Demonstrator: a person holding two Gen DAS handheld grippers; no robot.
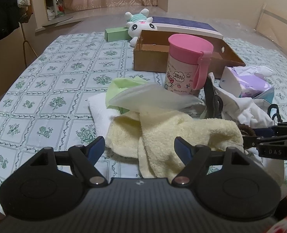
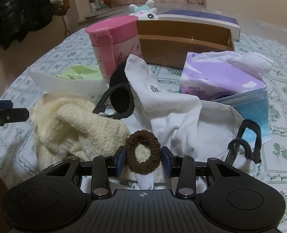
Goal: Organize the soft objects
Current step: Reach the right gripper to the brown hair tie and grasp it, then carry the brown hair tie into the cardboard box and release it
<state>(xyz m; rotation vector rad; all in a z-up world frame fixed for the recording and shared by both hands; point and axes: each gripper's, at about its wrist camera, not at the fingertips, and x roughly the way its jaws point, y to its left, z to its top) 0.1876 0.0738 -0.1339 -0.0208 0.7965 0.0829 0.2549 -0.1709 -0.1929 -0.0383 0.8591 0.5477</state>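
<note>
A pile of soft things lies on the table: a cream fluffy towel (image 1: 163,134) (image 2: 81,120), a white cloth (image 2: 174,120), a white towel (image 1: 102,114), a green cloth (image 1: 122,87) and black straps (image 2: 120,101). My left gripper (image 1: 139,147) is open, its fingers on either side of the cream towel's near edge. My right gripper (image 2: 143,158) is shut on a brown hair scrunchie (image 2: 143,151), just above the cream towel and white cloth. The right gripper also shows at the right edge of the left wrist view (image 1: 248,136).
A pink-lidded Hello Kitty cup (image 1: 186,66) (image 2: 114,44) stands behind the pile. An open cardboard box (image 1: 155,58) (image 2: 182,44), a purple tissue pack (image 2: 217,77), blue face masks (image 2: 254,106), a plush toy (image 1: 141,25), a green box (image 1: 116,34) and a book (image 1: 186,26) stand around.
</note>
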